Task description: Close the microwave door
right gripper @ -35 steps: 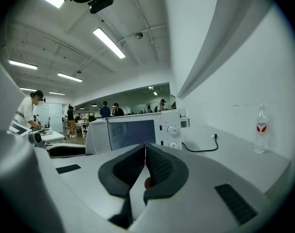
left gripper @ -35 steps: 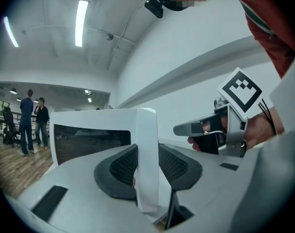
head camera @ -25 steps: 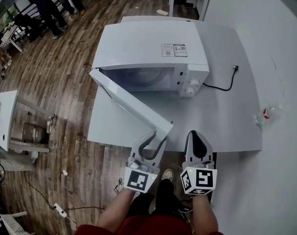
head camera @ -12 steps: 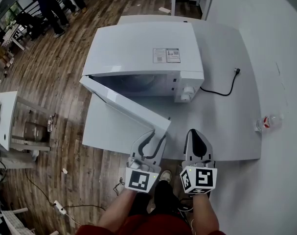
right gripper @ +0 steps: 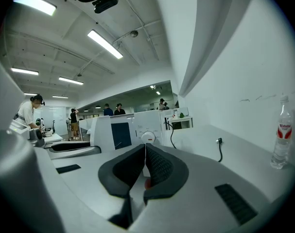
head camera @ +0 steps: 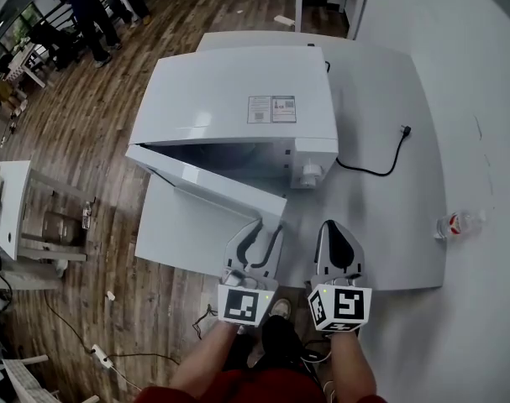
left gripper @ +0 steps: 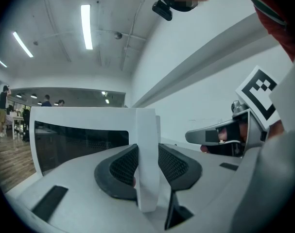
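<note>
Microwave (head camera: 238,91) sits on the white worktop (head camera: 389,225), with its door (head camera: 208,183) half open and angled toward the front edge. Left gripper (head camera: 265,232) is clamped on the door's free edge. Right gripper (head camera: 337,229) is closed with nothing in it. The print on the top sticker (head camera: 272,109) and on the red-label bottle (head camera: 453,223) is too tiny to read.

Clear bottle (head camera: 454,223) upright at right edge of white table (head camera: 389,233), wooden floor (head camera: 103,133), people (head camera: 78,2) standing far off
</note>
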Available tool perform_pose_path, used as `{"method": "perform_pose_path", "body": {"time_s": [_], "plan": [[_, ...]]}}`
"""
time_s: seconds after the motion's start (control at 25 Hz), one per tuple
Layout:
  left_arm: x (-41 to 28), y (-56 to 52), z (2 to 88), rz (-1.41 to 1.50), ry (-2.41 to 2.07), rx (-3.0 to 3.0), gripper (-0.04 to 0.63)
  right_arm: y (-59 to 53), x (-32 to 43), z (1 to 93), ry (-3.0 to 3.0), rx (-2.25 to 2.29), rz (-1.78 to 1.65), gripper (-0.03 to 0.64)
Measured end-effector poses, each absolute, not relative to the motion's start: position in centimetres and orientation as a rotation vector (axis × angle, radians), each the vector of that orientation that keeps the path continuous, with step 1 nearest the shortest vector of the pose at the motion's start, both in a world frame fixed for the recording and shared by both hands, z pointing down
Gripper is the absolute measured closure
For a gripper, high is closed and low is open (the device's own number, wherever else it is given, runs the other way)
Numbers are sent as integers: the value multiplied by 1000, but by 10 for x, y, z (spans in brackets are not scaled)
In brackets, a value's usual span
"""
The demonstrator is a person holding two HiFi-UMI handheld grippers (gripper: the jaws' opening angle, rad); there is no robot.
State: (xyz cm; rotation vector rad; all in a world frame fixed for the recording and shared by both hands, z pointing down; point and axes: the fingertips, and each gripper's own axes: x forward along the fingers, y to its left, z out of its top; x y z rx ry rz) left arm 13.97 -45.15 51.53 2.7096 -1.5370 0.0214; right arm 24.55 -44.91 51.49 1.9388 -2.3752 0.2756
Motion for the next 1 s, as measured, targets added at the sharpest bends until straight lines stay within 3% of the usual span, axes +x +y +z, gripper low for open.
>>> {"method": "perform_pose_path", "body": {"time_s": [1.0], "plan": [[167, -529, 517, 13, -1679, 2617, 453, -495, 269, 522, -2394, 1917, 230, 588]]}}
